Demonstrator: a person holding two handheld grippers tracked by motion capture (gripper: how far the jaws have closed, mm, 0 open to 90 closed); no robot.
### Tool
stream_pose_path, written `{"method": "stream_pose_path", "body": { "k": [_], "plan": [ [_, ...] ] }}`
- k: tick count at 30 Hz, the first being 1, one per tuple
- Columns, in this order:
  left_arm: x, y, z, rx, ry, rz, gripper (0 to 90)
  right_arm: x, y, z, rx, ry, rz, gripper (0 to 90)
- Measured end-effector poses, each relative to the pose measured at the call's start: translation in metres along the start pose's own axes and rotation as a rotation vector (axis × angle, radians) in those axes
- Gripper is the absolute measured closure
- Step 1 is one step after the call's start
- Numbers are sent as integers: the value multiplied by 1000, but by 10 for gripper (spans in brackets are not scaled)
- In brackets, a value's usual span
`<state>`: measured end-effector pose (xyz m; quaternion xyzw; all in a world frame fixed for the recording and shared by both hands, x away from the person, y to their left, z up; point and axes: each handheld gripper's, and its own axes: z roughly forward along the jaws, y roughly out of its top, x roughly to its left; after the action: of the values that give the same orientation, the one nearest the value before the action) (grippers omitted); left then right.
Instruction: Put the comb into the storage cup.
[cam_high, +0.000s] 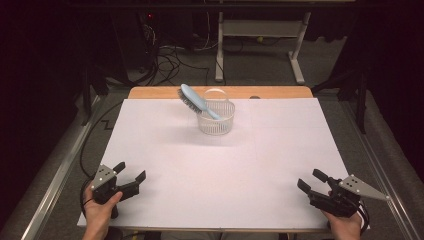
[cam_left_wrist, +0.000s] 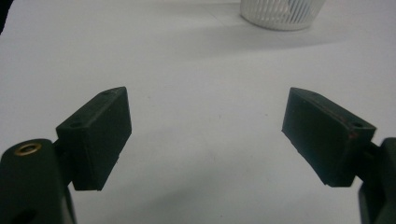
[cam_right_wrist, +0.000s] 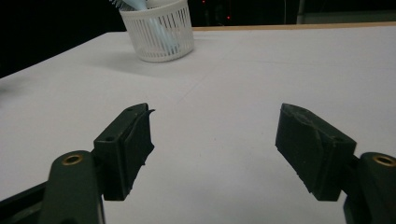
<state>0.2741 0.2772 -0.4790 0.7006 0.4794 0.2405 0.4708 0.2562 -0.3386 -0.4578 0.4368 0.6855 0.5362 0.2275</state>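
A small white slatted basket (cam_high: 216, 119) stands at the far middle of the white table (cam_high: 225, 165). A light blue hairbrush (cam_high: 199, 102) leans in it, handle down, bristled head sticking out up and to the left. My left gripper (cam_high: 130, 171) rests at the near left corner, held by a hand, open and empty. My right gripper (cam_high: 311, 179) rests at the near right corner, also open with nothing between its fingers. The basket's base (cam_left_wrist: 281, 13) sits far ahead in the left gripper view; basket (cam_right_wrist: 159, 33) and brush handle (cam_right_wrist: 164, 33) appear far ahead in the right gripper view.
The table's wooden far edge (cam_high: 280, 92) borders a dark floor with cables (cam_high: 175, 60) and a desk frame (cam_high: 260, 40). Metal rails (cam_high: 55, 180) run along both sides. A wide stretch of bare white surface lies between the grippers and the basket.
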Motion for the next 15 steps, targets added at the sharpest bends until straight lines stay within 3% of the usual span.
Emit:
{"method": "stream_pose_path", "body": {
  "k": [7, 15],
  "plan": [
    [-1, 1, 3, 21, -15, 8, 194, -2, 0, 2, 12, 11, 10, 266],
    [-1, 1, 1, 2, -14, -4, 193, -2, 0, 3, 10, 13, 7, 266]
  ]
}}
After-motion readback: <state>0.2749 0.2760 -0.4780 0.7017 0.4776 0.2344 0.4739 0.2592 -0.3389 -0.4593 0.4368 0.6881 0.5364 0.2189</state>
